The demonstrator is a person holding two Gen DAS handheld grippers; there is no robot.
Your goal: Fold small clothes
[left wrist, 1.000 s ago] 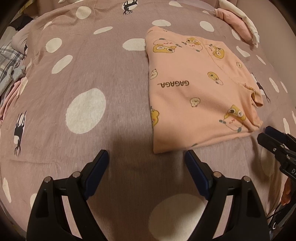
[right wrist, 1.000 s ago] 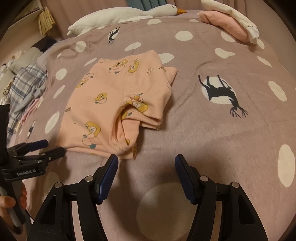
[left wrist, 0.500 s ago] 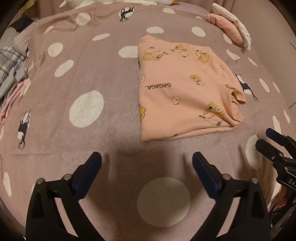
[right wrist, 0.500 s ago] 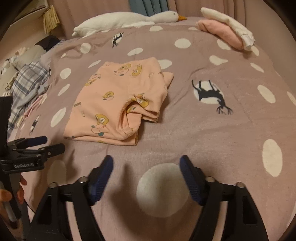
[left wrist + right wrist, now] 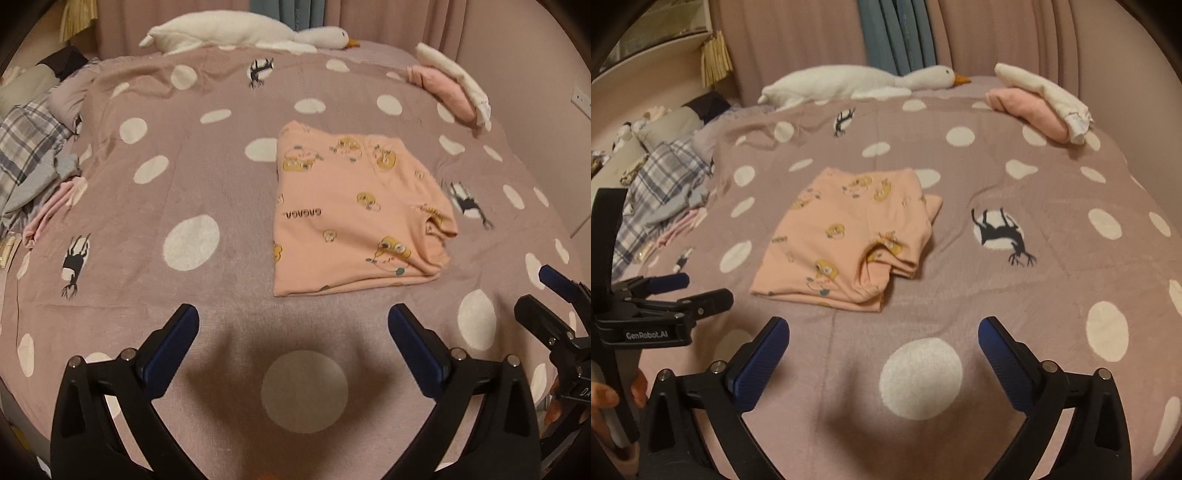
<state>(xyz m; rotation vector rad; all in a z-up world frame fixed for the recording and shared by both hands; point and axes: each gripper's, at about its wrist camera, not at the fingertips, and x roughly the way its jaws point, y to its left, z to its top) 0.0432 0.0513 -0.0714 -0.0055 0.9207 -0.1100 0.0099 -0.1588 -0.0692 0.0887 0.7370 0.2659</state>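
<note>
the peach printed garment is seen lying folded on the dotted bedspread, seemingly finished, while the left gripper is spread empty and the right gripper's empty jaws are opening.

Bed with mauve cover patterned in white dots and black deer silhouettes. Pink curtain behind the head end, with a blue curtain panel at centre. Wall socket at right. Dim, warm indoor light.
</note>
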